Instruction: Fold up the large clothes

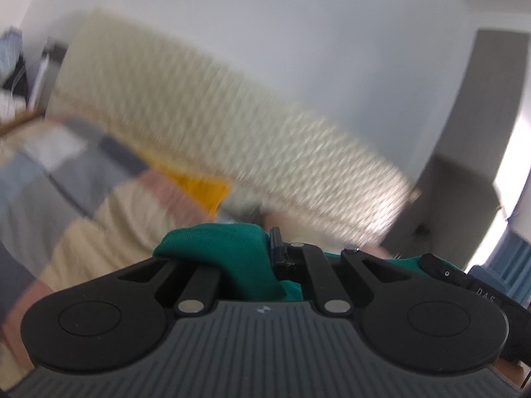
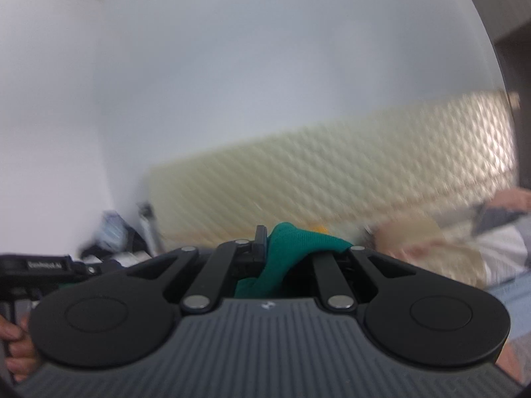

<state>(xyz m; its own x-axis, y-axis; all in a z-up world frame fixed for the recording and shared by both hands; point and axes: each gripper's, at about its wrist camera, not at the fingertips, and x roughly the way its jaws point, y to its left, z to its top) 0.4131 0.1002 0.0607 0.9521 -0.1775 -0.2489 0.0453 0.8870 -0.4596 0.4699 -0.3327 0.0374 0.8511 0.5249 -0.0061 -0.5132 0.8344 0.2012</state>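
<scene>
Green cloth (image 1: 229, 252) is seen bunched at the lower centre of the left wrist view, clamped by the left gripper (image 1: 272, 248), whose jaws are drawn tight together on the fabric. More of the same green is glimpsed further right in that frame, stretching behind the linkage toward the lower right edge. Above it, a cream quilted headboard (image 1: 232, 132) is smeared across the middle of the frame, slanting down from upper left to lower right. A patchwork bedspread (image 1: 83, 182) in grey, pink, beige and orange is spread over the left side. Plain white wall (image 1: 298, 16) fills the top.

In the right wrist view, green cloth (image 2: 288, 245) is humped at the lower centre, pinched by the right gripper (image 2: 265, 245), jaws likewise squeezed closed on it. The headboard (image 2: 332, 172) is blurred across the centre right. At the far lower left, the other device's black body (image 2: 36, 265) is visible, with fingers of a hand (image 2: 16, 341) wrapped on a handle below it. Bedding (image 2: 431, 238) is seen at the right edge. Everything beyond the grippers is heavily blurred.
</scene>
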